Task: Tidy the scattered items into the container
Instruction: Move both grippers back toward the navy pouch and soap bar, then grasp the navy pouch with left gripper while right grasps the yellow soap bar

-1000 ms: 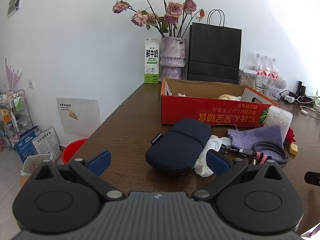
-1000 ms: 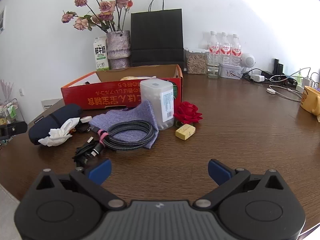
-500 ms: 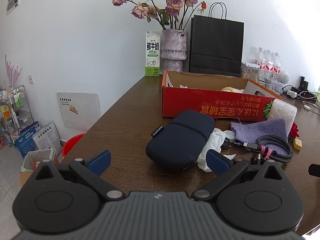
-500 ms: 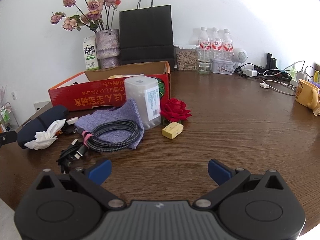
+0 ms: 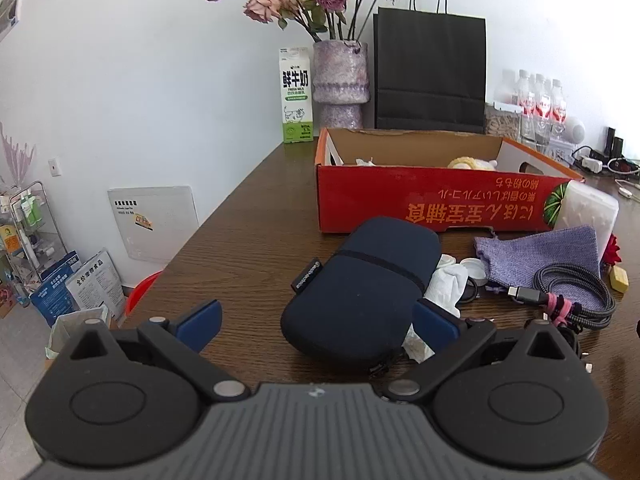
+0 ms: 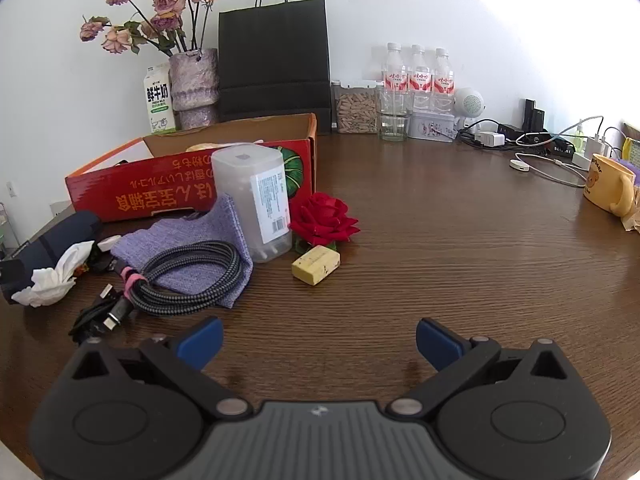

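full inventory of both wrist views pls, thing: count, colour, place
cardboard box: 1, red, mid table, open top
pouch case: 1, dark navy, in front of box, left
tissue: 1, white, crumpled beside case
knit cloth: 1, lilac, under cable
braided cable: 1 coil, grey-black, pink tie, on cloth
plastic container: 1, translucent white, upright against box
rose: 1, red, right of container
block: 1, pale yellow, in front of rose
milk carton: 1, white-green, by wall
vase: 1, mauve, with dried roses
paper bag: 1, black, behind box
bottles: 3, clear, red labels, back
mug: 1, yellow, far right
left tool: open, near case
right tool: open, over bare table
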